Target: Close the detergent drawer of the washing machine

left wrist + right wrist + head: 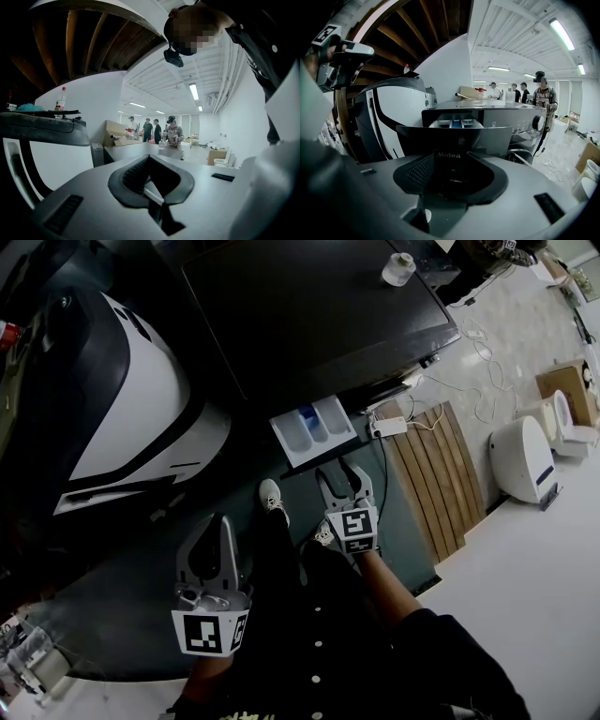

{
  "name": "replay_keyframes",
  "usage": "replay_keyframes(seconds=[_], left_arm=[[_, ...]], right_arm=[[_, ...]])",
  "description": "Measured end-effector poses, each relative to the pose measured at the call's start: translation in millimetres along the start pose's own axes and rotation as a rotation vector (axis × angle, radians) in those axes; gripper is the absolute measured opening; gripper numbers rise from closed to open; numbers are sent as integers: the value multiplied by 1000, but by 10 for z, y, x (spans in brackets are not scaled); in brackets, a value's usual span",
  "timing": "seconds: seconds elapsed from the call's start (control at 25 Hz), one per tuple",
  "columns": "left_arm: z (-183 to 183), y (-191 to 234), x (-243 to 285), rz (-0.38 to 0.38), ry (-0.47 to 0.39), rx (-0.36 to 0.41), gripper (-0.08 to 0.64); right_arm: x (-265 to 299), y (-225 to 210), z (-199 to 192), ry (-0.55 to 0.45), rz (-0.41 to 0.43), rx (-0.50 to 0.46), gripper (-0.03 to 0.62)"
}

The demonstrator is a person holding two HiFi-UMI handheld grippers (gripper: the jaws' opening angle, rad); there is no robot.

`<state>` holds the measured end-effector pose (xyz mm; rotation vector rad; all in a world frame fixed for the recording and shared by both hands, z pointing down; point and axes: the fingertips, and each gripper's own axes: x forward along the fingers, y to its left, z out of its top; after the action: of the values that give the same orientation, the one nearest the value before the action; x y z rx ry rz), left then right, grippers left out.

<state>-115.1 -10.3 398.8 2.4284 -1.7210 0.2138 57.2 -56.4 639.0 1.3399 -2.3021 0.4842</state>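
Detergent drawer [314, 430] stands pulled out of the Midea washing machine [319, 315], its white compartments showing. Nearest the person, the left hand-held gripper [214, 526] is low at the left, jaws together and empty. Further forward, the right hand-held gripper [339, 474] points at the drawer's dark front panel with jaws spread wide, holding nothing. Beyond, a small white container [398, 268] sits on the machine's top.

To my right a slatted wooden board [439, 479] lies on the floor, with a white power strip [387, 427] just beside its far end. Farther right stand a rounded white appliance [521, 458] and a cardboard box [562, 385]. Several people [147, 129] stand far off.
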Motion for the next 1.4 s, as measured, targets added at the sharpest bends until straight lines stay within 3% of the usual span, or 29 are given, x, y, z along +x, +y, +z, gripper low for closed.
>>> replay_keyframes(seconds=[1.4], left_arm=[[11,299,185,15,9,15,15]], right_arm=[[516,-27,348,3,-4,1,221]])
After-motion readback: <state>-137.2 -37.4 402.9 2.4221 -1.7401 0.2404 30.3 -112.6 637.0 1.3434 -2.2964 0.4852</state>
